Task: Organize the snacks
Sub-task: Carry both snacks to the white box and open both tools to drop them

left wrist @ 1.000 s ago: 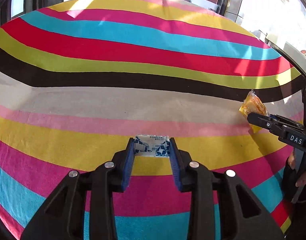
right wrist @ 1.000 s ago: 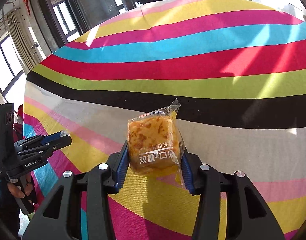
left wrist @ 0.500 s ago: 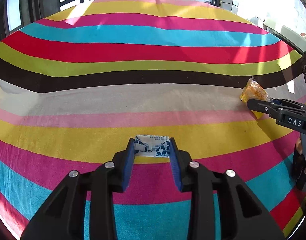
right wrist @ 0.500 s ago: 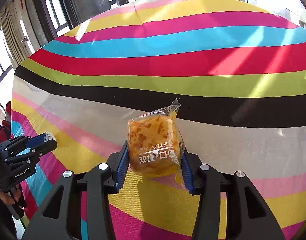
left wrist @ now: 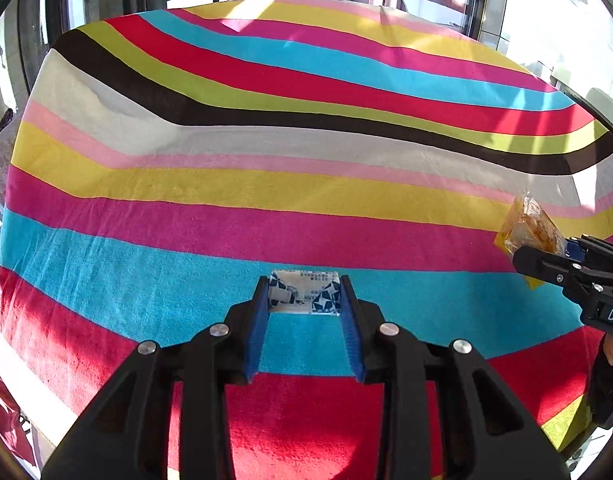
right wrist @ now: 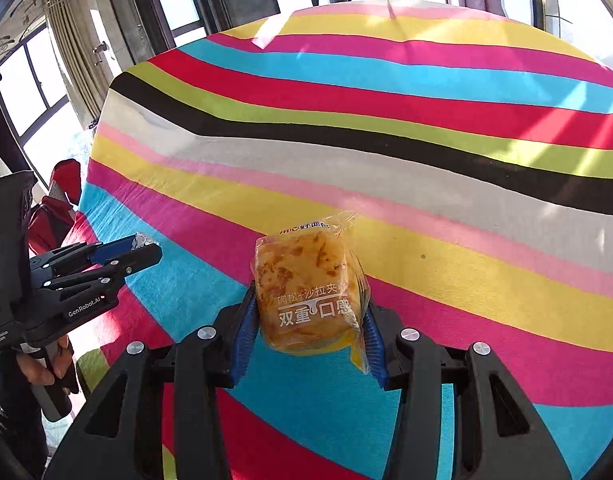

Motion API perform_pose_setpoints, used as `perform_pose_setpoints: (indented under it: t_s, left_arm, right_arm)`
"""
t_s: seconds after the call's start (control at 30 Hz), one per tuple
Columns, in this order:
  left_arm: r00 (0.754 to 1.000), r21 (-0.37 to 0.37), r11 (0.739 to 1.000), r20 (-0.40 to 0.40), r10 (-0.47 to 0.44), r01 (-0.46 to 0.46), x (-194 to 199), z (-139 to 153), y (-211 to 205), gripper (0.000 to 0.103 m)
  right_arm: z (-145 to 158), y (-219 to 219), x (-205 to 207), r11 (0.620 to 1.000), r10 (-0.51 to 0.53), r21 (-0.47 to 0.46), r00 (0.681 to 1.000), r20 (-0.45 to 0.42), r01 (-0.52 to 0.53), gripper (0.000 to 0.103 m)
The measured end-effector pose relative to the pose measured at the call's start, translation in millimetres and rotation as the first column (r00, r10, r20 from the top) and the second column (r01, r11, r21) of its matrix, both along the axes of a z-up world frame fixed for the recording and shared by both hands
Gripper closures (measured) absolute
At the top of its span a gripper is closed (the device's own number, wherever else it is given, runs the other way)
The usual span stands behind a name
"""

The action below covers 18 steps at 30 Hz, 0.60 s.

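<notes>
Left wrist view shows the left gripper [left wrist: 305,294] clamped on a small blue-white packet [left wrist: 304,293]; its print is too small to read. The right gripper [right wrist: 311,322] holds a bread packet [right wrist: 306,288] reading "双重口感". Both hang above the striped cloth [right wrist: 426,152]; no storage place is visible, so placing remains.

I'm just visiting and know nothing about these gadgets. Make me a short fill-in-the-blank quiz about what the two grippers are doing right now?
1. The right gripper is shut on an orange bun in a clear ____.
2. The left gripper holds a small packet printed white and ____.
3. Both snacks hang above a cloth patterned in coloured ____.

Missing words: wrapper; blue; stripes
</notes>
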State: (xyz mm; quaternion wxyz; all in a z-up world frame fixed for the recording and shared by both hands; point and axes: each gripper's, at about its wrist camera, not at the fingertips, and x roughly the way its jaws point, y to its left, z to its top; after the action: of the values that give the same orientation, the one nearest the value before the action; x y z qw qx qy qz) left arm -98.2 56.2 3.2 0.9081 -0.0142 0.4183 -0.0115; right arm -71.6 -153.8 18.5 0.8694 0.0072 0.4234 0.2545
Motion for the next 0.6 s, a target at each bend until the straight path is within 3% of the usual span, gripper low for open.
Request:
perform_pose_setpoints:
  t_s: [0.6]
  left_arm:
    - [0.998,-0.022,0.999,0.057,0.039,-0.038,-64.1,1.5,35.2,0.069]
  right_arm:
    - [2.3,83.0,-56.4,0.988,0.151,-0.040,0.988,0.036,-0.149,0.056]
